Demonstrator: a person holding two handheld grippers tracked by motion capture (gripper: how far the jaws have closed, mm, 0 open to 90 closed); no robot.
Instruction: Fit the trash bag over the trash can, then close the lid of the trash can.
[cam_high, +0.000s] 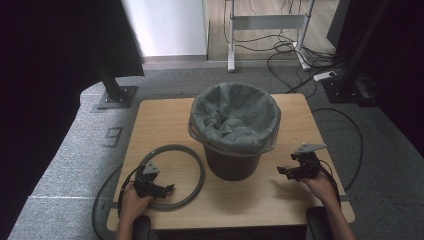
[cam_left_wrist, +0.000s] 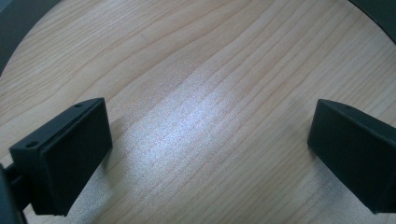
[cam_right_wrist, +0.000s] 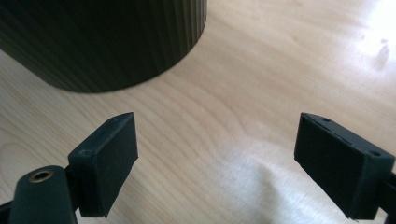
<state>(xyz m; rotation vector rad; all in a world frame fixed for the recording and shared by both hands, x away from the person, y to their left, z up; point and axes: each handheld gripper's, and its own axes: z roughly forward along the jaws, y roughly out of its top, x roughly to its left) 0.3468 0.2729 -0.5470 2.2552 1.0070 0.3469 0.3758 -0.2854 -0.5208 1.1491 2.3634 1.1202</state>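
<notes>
- At the far left of the high view we see the left tool (cam_high: 167, 189), which the person holds low over the near left part of the wooden desk (cam_high: 160, 112).
- In the left gripper view the jaws of this tool stand wide apart, and between them there is only bare wood; it holds nothing.
- Around this tool lies a grey ring (cam_high: 200, 167), flat on the desk; the tool's tip sits over the near inner edge of the ring, and we cannot tell if it touches the ring.
- In the left gripper view the ring appears as a dark curved band at the upper corners (cam_left_wrist: 14, 28).
- Just to the right of the ring, in the middle of the desk, stands a dark bin (cam_high: 233, 162), upright, with a grey bag (cam_high: 235, 117) inside it; the edge of the bag is folded over the rim of the bin.
- The ring lies very near to the base of the bin; we cannot tell if they touch.
- To the right of the bin we see the right tool (cam_high: 281, 171), held over the near right part of the desk and pointing toward the bin, with a small gap between them.
- In the right gripper view its jaws are also wide apart and empty, and the ribbed dark wall of the bin (cam_right_wrist: 102, 42) stands ahead of them at the upper left.
</notes>
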